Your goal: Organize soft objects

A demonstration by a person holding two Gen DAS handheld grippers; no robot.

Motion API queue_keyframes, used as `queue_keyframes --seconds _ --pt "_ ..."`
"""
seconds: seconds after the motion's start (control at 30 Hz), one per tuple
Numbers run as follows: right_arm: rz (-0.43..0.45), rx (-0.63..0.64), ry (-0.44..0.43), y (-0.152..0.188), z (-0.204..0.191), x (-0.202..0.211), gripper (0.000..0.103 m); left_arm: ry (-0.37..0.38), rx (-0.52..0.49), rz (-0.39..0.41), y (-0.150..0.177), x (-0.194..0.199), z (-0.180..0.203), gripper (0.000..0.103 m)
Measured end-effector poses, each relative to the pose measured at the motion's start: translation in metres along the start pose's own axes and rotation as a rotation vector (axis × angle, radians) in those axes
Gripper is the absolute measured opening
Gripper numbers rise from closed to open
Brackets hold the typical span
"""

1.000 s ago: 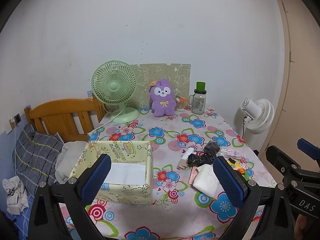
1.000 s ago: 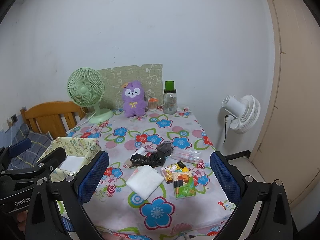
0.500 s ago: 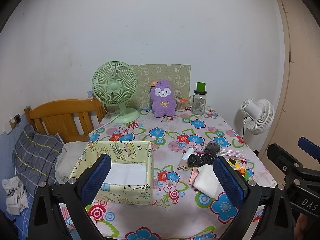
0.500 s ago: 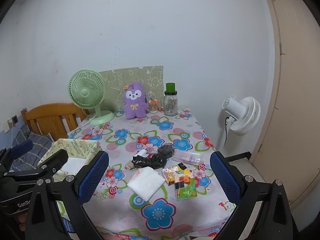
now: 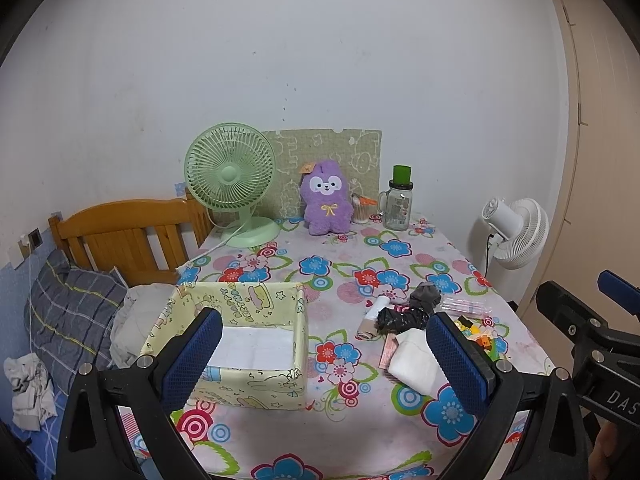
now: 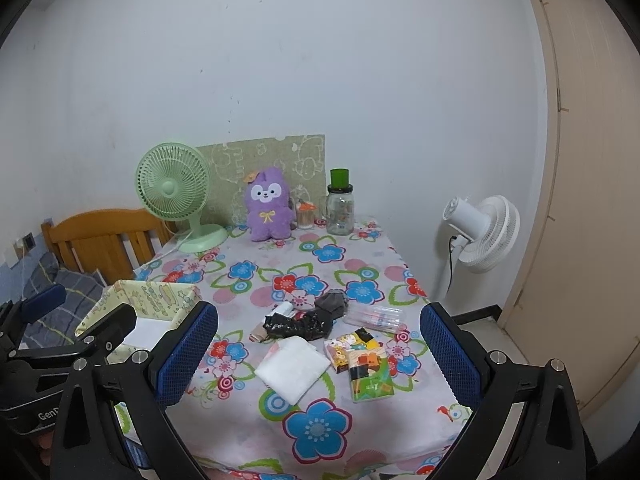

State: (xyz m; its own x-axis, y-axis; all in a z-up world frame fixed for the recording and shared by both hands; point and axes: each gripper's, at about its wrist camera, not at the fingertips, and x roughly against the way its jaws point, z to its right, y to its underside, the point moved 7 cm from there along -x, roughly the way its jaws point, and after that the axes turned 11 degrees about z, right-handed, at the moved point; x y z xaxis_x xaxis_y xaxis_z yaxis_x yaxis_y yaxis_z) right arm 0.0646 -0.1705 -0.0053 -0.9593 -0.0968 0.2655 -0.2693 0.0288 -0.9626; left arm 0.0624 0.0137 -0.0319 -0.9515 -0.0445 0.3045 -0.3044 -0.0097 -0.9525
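A yellow patterned fabric box [image 5: 240,344] stands on the floral table at the left, with a white folded cloth [image 5: 252,350] inside; it also shows in the right wrist view [image 6: 160,304]. A white folded cloth [image 6: 290,368], black and grey socks [image 6: 308,320] and a small rolled sock [image 5: 370,320] lie mid-table. A purple plush [image 5: 326,200] sits at the back. My left gripper [image 5: 320,360] is open and empty above the near table edge. My right gripper [image 6: 316,356] is open and empty, to the right of the left one.
A green desk fan [image 5: 232,184], a jar with green lid [image 5: 398,200] and a green board stand at the back. Tissue packs [image 6: 362,364] and a clear pen case [image 6: 374,316] lie at the right. A white floor fan [image 6: 484,236], a wooden bed headboard [image 5: 120,232] and a door flank the table.
Both grippers have drifted slightly back and up from the table; the view shifts a little. Nothing on the table has moved and both stay open.
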Motion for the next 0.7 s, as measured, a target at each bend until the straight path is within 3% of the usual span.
queue_keyframes --seconds 0.7 --pt "0.03 0.016 0.004 -0.0038 -0.0021 0.0005 0.102 -0.005 0.0 0.017 -0.0011 -0.0011 -0.0003 0.103"
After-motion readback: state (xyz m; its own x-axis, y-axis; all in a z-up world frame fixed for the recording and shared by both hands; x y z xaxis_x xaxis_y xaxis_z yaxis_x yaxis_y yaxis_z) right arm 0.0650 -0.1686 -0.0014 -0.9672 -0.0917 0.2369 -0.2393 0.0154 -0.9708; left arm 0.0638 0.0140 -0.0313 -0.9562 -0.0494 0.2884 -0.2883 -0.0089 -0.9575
